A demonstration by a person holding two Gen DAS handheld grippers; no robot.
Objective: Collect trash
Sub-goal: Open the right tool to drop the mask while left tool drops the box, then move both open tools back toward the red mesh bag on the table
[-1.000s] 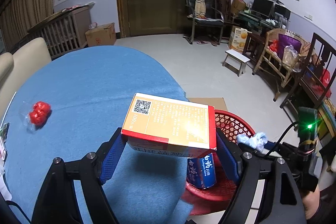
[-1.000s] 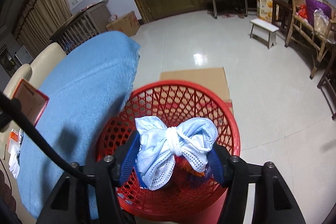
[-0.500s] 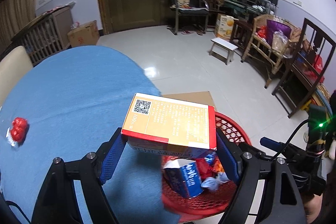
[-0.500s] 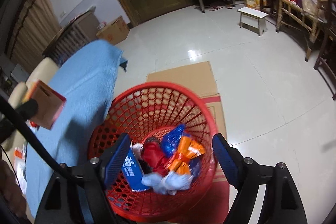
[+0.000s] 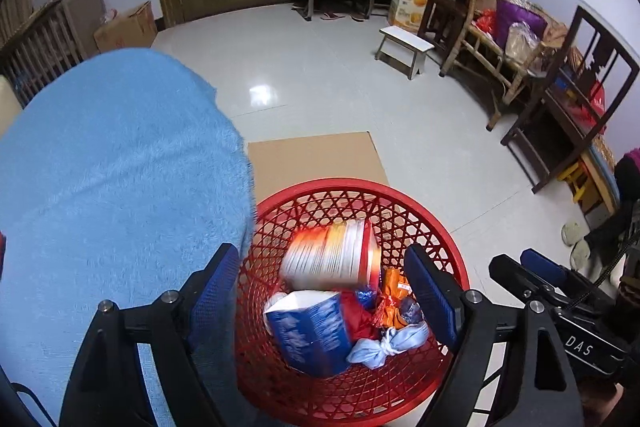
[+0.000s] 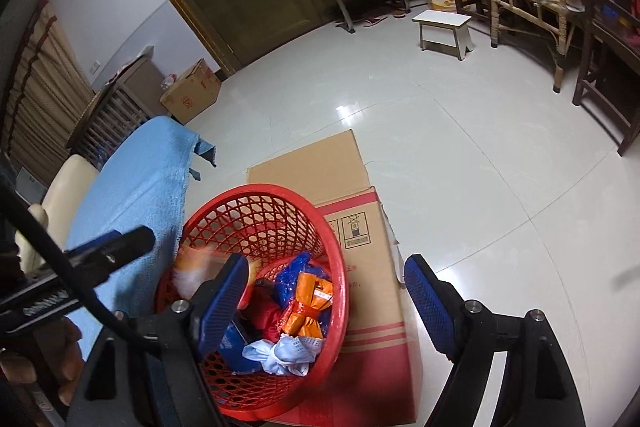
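Observation:
A red mesh basket (image 5: 400,199) stands on a cardboard box beside the blue-covered table (image 5: 112,163). My left gripper (image 5: 324,291) is open above it. An orange and red carton (image 5: 332,255), blurred, is falling into the basket, free of the fingers. Below it lie a blue carton (image 5: 312,327), a knotted light-blue bag (image 5: 392,341) and orange wrappers (image 5: 394,291). My right gripper (image 6: 324,303) is open and empty, to the right of the basket (image 6: 256,211), above the cardboard box (image 6: 360,307). The falling carton shows as a blur in the right wrist view (image 6: 192,267).
A flat cardboard sheet (image 5: 316,159) lies on the tiled floor beyond the basket. A white stool (image 5: 404,51), wicker and wooden chairs (image 5: 560,79), and boxes stand along the far wall. A cream chair (image 6: 68,187) stands by the table.
My left gripper swung from over the table to above the basket and opened, letting the orange carton drop. My right gripper dropped the light-blue bag into the basket and moved right.

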